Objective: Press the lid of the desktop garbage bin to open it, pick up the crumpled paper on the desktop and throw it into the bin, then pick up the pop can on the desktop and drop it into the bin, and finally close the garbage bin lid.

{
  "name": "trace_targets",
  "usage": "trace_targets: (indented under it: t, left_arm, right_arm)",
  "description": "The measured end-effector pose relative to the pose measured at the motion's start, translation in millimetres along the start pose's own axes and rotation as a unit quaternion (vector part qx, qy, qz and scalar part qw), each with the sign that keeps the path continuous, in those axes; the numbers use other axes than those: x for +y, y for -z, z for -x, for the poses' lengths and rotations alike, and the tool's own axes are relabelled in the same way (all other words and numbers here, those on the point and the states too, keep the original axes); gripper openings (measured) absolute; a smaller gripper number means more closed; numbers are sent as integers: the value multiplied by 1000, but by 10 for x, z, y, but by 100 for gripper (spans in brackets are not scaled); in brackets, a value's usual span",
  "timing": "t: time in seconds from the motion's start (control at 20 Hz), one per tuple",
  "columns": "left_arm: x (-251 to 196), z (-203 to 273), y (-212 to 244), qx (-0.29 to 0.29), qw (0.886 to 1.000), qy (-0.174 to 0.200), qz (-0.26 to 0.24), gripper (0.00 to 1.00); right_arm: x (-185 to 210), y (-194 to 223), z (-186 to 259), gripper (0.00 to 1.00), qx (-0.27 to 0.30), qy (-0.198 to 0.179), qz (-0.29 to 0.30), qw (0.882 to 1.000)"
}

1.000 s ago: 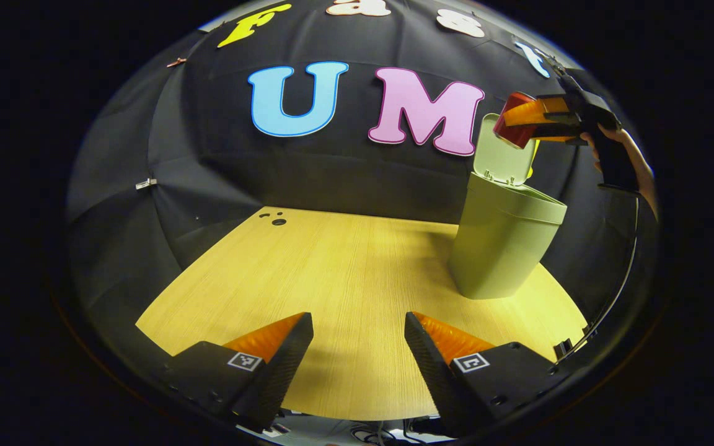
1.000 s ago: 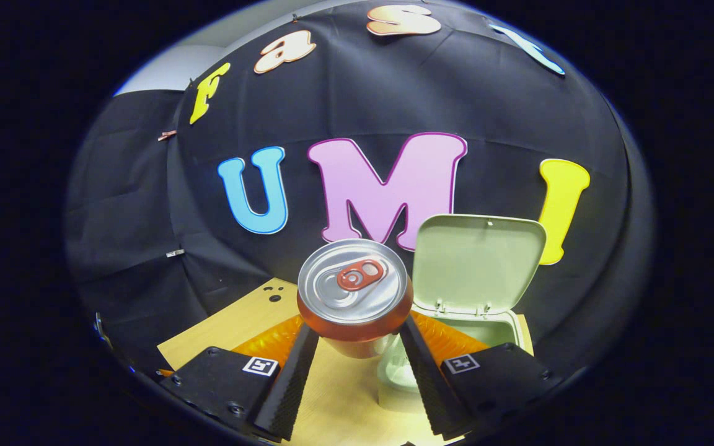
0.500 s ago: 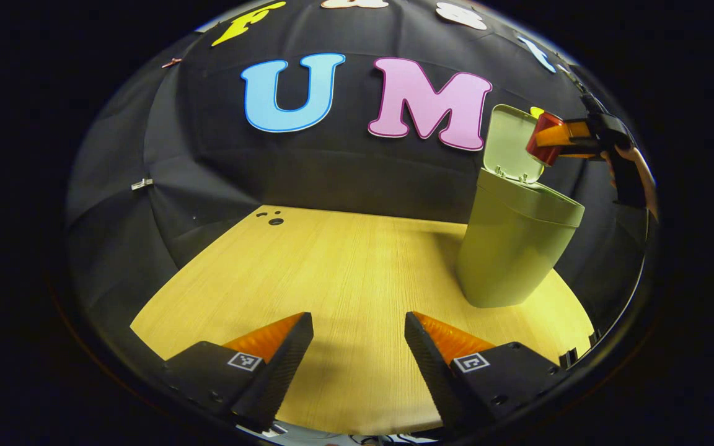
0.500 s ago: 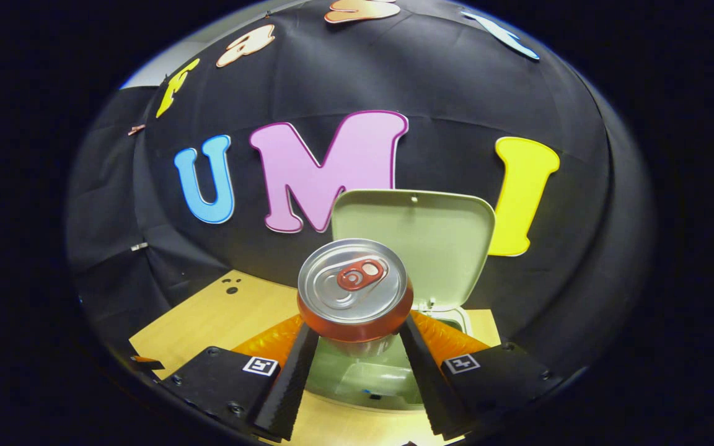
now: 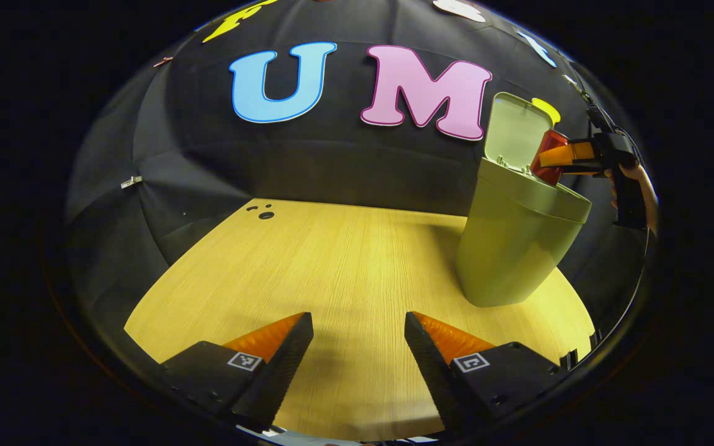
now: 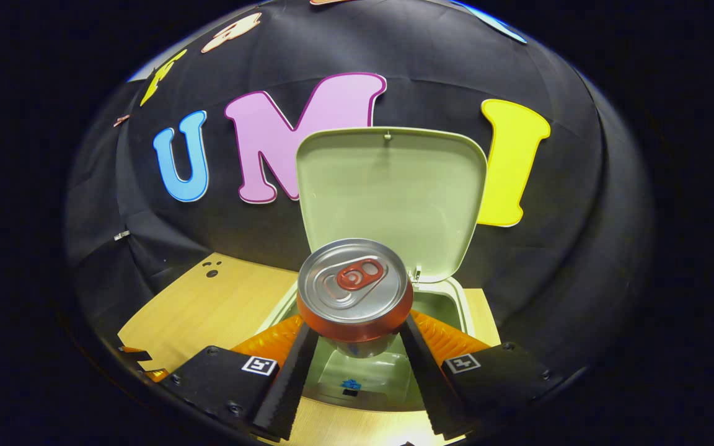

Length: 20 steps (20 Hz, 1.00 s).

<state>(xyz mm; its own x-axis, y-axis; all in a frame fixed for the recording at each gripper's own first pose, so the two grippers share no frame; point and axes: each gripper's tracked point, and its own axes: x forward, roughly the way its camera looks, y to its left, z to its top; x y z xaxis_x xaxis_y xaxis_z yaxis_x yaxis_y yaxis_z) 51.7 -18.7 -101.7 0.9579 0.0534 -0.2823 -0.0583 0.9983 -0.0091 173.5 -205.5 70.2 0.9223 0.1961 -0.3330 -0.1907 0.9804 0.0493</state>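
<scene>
While the pop can (image 6: 354,290) hangs over the garbage bin's (image 5: 518,248) open mouth, pinched between the right gripper's (image 6: 357,347) fingers, with the lid (image 6: 391,198) upright behind it, release it centred, clear of the rim. The left gripper (image 5: 358,347) waits spread and empty over the desktop (image 5: 332,260), well apart from the bin.

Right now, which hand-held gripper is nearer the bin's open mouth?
Right. The right hand-held gripper holds the pop can over the garbage bin; the left hand-held gripper hangs open above the desktop, away from it.
</scene>
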Motion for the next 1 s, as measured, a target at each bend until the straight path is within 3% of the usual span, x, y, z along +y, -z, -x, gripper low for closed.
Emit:
trace_targets:
  t: [0.55,0.65,1.0]
  left_arm:
    - [173,-36,83,18,999,-13,23,96]
    - [194,-31,89,19,999,-15,27,96]
    - [199,11,127,22,999,-19,30,96]
  right_arm:
    - [29,31,-150,86,3,5,-10,1000]
    - [40,-56,-152,98,-17,8,-12,1000]
    - [87,-543,89,99,-72,3,-14,997]
